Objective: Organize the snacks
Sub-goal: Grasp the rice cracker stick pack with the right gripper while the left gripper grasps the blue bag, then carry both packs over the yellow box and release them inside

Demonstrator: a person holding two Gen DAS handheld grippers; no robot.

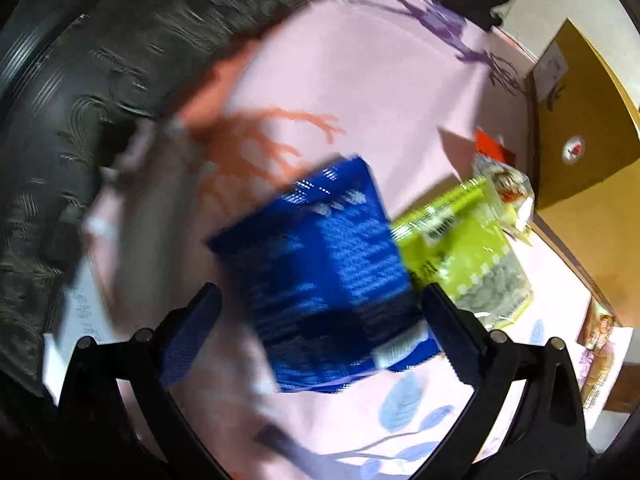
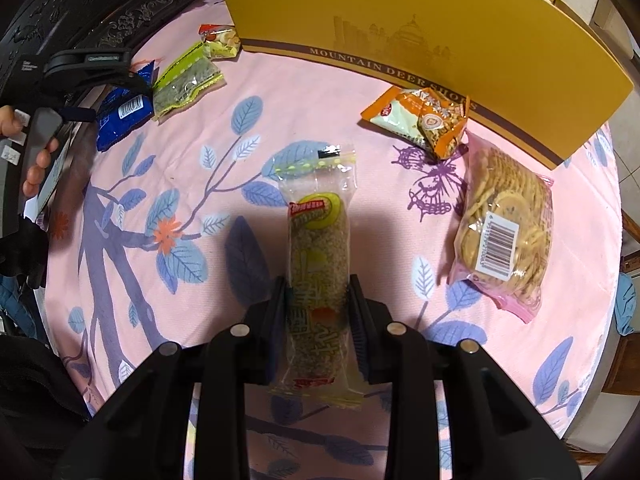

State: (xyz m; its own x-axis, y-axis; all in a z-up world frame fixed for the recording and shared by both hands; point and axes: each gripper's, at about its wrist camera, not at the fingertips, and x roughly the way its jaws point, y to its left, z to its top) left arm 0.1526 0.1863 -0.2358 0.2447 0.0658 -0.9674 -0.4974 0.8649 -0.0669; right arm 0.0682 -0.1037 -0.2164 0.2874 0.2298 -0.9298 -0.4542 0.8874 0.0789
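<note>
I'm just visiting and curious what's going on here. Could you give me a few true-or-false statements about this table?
1. The right gripper is closed on a long clear snack pack. True.
2. The left gripper is clamped on the green packet. False: it is open around the blue packet.
3. The cracker bag lies on the pink tablecloth. True.
4. The yellow box is red. False: it is yellow.

Both wrist cameras are looking down close at the tablecloth [image 2: 304, 120], sharing the blue packet [image 1: 324, 272] and yellow box [image 2: 420, 20].
</note>
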